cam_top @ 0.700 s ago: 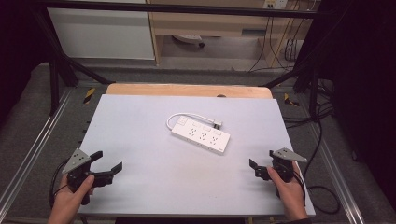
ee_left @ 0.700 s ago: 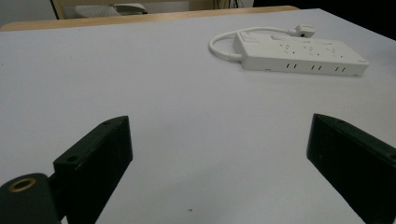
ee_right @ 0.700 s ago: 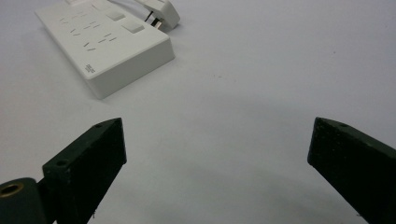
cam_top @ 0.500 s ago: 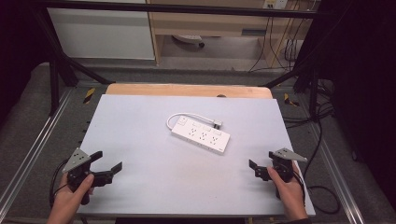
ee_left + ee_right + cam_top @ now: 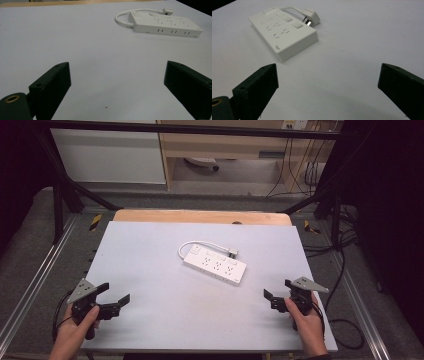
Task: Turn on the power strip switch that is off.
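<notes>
1. Two grippers are waiting at the near edge of the pale grey table top [image 5: 150, 265]: the left gripper [image 5: 114, 301] near the near-left corner, the right gripper [image 5: 276, 296] near the near-right corner, both with jaws standing wide apart and gripping nothing.
2. The white rectangular plastic power strip [image 5: 215, 267] is lying flat around the middle of the surface, well apart from both, its short white cord [image 5: 192, 245] looping back to the white plug [image 5: 232, 253] beside its far edge.
3. Judging by this, the approach is only beginning; the next move is calling for a forward reach towards the strip or its plug.
</notes>
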The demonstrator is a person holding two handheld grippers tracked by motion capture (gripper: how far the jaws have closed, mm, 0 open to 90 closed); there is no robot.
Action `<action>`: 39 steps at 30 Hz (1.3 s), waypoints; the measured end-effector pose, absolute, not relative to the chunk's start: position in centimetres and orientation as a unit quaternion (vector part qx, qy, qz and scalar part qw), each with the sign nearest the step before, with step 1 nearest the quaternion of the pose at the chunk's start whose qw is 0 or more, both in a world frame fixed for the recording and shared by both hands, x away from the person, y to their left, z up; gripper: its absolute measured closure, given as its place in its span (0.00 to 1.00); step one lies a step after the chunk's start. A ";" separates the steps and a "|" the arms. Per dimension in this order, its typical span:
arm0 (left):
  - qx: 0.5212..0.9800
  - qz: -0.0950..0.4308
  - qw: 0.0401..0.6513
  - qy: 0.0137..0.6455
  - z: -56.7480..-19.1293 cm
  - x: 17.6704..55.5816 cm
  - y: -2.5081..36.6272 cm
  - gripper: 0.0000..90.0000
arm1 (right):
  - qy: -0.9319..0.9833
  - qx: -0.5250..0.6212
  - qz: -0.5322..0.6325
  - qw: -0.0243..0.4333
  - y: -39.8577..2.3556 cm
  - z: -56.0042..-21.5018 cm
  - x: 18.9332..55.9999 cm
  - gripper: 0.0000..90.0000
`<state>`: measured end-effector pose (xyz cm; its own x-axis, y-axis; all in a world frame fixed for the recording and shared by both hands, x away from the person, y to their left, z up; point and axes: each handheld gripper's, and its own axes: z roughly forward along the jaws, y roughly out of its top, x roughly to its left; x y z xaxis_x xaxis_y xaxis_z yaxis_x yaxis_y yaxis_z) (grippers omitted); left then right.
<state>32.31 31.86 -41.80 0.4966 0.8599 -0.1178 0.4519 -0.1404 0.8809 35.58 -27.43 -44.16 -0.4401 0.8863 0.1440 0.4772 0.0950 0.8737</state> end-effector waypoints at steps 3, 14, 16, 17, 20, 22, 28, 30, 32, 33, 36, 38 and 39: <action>0.726 0.217 0.473 0.450 -41.8 32.3 31.8 0.08 | 0.701 0.481 0.479 0.219 -27.4 -43.8 35.6 0.03; 0.726 0.218 0.471 0.451 -41.9 32.2 31.8 0.08 | 0.700 0.465 0.497 0.217 -25.7 -42.5 36.6 0.03; 0.727 0.218 0.470 0.451 -41.9 32.2 31.8 0.08 | 0.699 0.463 0.499 0.220 -25.3 -42.2 36.8 0.03; 0.727 0.217 0.470 0.451 -41.9 32.2 31.8 0.08 | 0.698 0.462 0.501 0.219 -25.1 -42.0 37.0 0.03; 0.730 0.218 0.468 0.448 -42.0 32.3 31.7 0.08 | 0.692 0.463 0.505 0.227 -24.6 -41.2 37.5 0.04; 0.732 0.221 0.465 0.447 -42.0 32.3 31.7 0.08 | 0.696 0.457 0.504 0.229 -24.2 -40.9 37.7 0.04; 0.732 0.222 0.464 0.447 -42.0 32.4 31.8 0.08 | 0.705 0.446 0.503 0.226 -22.9 -40.0 38.7 0.04; 0.733 0.221 0.463 0.446 -42.0 32.4 31.7 0.08 | 0.709 0.443 0.498 0.228 -22.5 -39.8 39.0 0.04; 0.734 0.220 0.462 0.446 -42.0 32.3 31.7 0.08 | 0.711 0.444 0.497 0.226 -22.1 -39.6 39.3 0.04; 0.735 0.220 0.462 0.445 -42.1 32.3 31.7 0.08 | 0.714 0.442 0.494 0.226 -21.9 -39.5 39.5 0.04; 0.736 0.220 0.461 0.445 -42.1 32.3 31.7 0.08 | 0.718 0.440 0.488 0.228 -21.4 -39.2 40.1 0.05; 0.735 0.220 0.461 0.446 -42.1 32.3 31.7 0.08 | 0.719 0.441 0.488 0.225 -21.1 -39.1 40.4 0.05; 0.735 0.220 0.460 0.446 -42.1 32.3 31.7 0.08 | 0.721 0.440 0.486 0.226 -21.0 -39.0 40.5 0.05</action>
